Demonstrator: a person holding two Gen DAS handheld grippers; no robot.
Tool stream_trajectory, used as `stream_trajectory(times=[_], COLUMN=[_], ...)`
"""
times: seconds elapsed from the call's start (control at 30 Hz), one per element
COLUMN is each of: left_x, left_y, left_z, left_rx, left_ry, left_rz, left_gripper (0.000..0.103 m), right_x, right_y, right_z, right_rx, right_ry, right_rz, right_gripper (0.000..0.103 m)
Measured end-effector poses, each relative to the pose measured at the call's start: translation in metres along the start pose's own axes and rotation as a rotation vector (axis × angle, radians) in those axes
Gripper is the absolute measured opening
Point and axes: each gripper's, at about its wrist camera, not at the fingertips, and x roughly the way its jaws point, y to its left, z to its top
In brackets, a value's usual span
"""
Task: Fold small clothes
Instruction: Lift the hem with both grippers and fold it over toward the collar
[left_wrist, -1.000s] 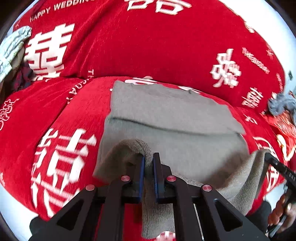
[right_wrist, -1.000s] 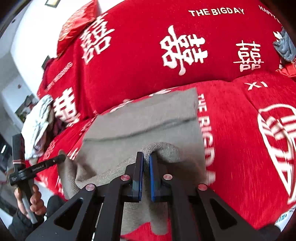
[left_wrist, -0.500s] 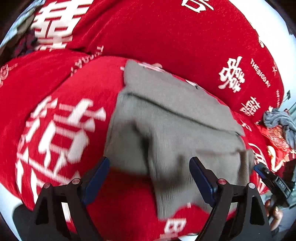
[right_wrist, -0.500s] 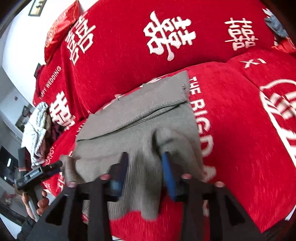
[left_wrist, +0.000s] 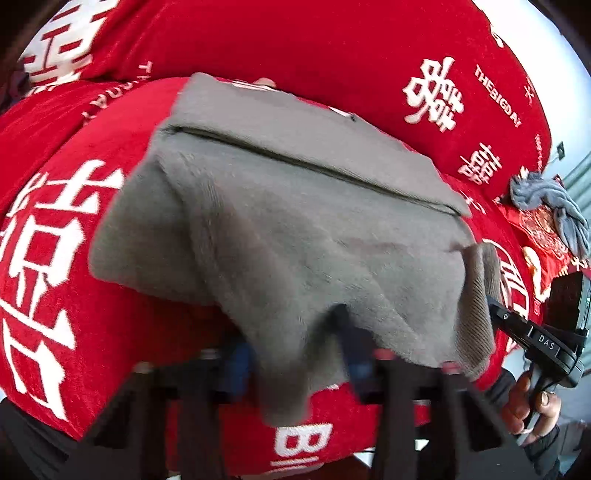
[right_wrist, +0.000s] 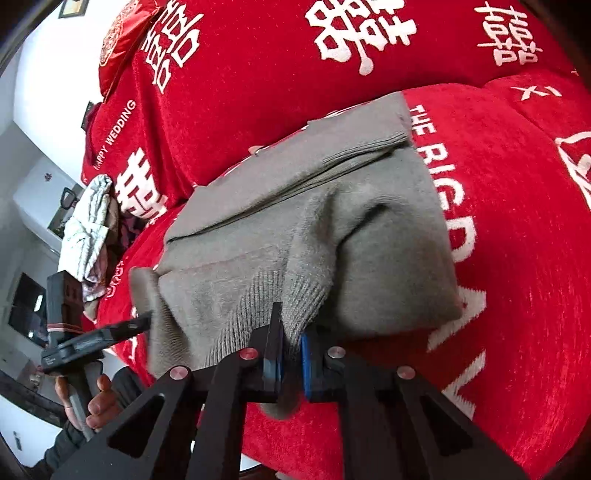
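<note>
Your grey sweater (left_wrist: 280, 229) lies part-folded on the red sofa cover (left_wrist: 55, 229). Your right gripper (right_wrist: 291, 363) pinches its ribbed hem, jaws nearly together. Your left gripper (left_wrist: 295, 354) has been closing, jaws apart astride a drooping fold; blur hides contact. Only the left view shows blue-grey cloth (left_wrist: 550, 206).

Plain grey knit garment (left_wrist: 295, 221) on red, white-lettered sofa cover (left_wrist: 332, 48)

A red sofa cover (right_wrist: 517, 229) printed with white characters is carrying a grey knitted garment (right_wrist: 280, 236) lying partly folded on the seat, while a pale crumpled cloth (right_wrist: 88, 225) is lying at one end and a blue-grey cloth (left_wrist: 550, 206) at the other.
</note>
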Motion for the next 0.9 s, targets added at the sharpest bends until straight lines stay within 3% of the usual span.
stream_trajectory(times=[0.03,0.1,0.37,0.53,0.9], left_x=[-0.003,-0.009,-0.060,-0.091,-0.098], left_y=[0.000,0.003,0.001,-0.009,0.000], left_z=[-0.002,-0.006,-0.003,0.017,0.084], left_rx=[-0.001,-0.008,-0.036,0.007,-0.074], left_ry=[0.000,-0.010,-0.186,-0.310,-0.368], left_rz=[-0.002,-0.006,-0.057,-0.023,0.055], left_gripper=[0.019,0.010,0.008,0.008,0.008], right_x=[-0.004,-0.015,-0.059,-0.080,-0.078], right_y=[0.003,0.006,0.029,0.044,0.044], right_z=[-0.002,-0.005,0.002,0.027,0.088], right_rx=[-0.016,-0.023,-0.064,-0.060,0.049], right_ry=[-0.004,-0.024,-0.151,-0.246,-0.311], right_rz=[0.002,0.029,0.145,0.163,0.096], right_gripper=[0.008,0.008,0.007,0.007,0.007])
